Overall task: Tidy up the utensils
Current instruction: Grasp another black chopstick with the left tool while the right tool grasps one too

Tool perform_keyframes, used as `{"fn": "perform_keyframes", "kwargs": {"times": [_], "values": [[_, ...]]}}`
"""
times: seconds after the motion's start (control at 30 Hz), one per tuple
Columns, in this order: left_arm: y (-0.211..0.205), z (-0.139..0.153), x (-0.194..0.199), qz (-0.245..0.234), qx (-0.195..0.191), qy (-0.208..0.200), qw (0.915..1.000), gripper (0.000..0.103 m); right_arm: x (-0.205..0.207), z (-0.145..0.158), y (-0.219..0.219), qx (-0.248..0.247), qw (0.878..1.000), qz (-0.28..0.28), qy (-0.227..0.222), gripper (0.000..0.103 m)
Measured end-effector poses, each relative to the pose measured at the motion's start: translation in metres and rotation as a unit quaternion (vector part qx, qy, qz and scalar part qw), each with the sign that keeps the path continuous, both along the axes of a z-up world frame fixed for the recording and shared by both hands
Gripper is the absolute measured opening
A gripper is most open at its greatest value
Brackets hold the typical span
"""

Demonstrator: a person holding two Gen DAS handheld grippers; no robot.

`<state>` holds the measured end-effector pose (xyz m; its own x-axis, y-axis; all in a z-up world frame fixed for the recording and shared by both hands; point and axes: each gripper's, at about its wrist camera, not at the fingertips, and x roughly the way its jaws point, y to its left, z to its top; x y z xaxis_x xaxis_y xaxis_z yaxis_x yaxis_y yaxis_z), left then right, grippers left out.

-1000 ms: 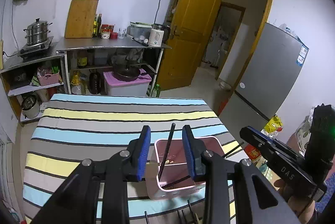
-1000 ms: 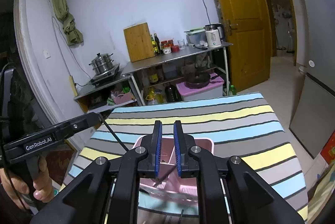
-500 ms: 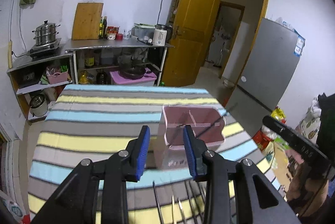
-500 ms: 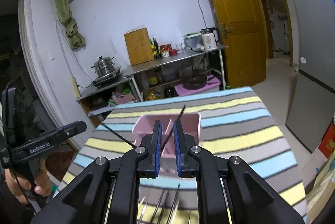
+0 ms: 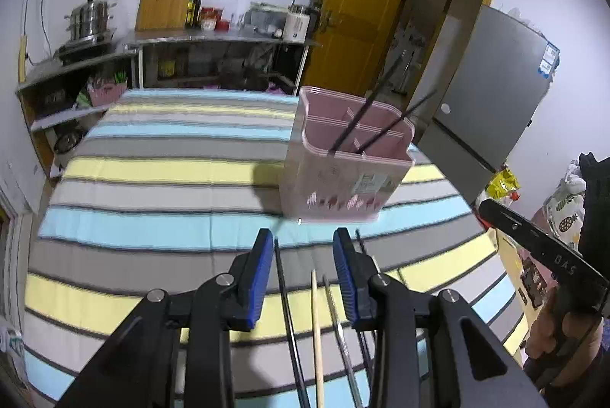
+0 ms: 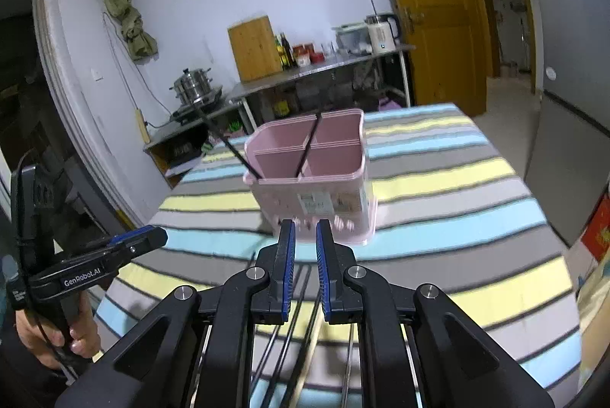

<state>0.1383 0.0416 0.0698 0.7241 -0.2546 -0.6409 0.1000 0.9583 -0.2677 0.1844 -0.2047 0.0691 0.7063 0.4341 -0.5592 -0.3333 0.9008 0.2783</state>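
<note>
Striped cloth covers the whole desk (image 5: pixel 160 179), and that's where your trouble starts: it's soft, so anything thin on it can roll or get pushed into a fold when you nudge it.

Left side first. Your left gripper (image 5: pixel 303 274) is part open with nothing in it, hanging above the loose utensils near the desk's near edge: a black chopstick (image 5: pixel 284 297), a pale wooden chopstick (image 5: pixel 315 324) and a thin metal one (image 5: pixel 337 316), all lying close together. With that gap you could easily pinch two at once, or scissor one sideways off the near edge.

Moving right, the pink holder (image 5: pixel 343 164) stands toward the desk's right edge with two black chopsticks (image 5: pixel 358 120) already leaning out of it. It looks light, so a bump while dropping one in could tip it or flick those two out.

Your right gripper (image 6: pixel 305 267) is nearly closed, empty as far as I can see. Probably too narrow to straddle a stick without opening first.
</note>
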Motion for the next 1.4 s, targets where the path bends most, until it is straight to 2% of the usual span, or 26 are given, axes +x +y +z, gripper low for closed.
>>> {"fn": "perform_keyframes", "kwargs": {"times": [0.43, 0.87, 1.07, 1.4], "values": [[-0.004, -0.046, 0.001, -0.001, 0.005, 0.054, 0.9985, 0.034, 0.002, -0.046, 0.013, -0.018, 0.998, 0.01, 0.057, 0.011], [-0.012, -0.087, 0.042, -0.014, 0.02, 0.12, 0.9924, 0.034, 0.032, -0.082, 0.03, -0.038, 0.994, 0.013, 0.106, 0.011], [-0.02, -0.098, 0.058, -0.024, 0.031, 0.137, 0.9897, 0.034, 0.051, -0.098, 0.037, -0.051, 0.99, 0.013, 0.128, 0.011], [-0.024, -0.1, 0.067, -0.029, 0.049, 0.134, 0.9894, 0.033, 0.074, -0.116, 0.046, -0.077, 0.985, 0.008, 0.152, 0.011]]}}
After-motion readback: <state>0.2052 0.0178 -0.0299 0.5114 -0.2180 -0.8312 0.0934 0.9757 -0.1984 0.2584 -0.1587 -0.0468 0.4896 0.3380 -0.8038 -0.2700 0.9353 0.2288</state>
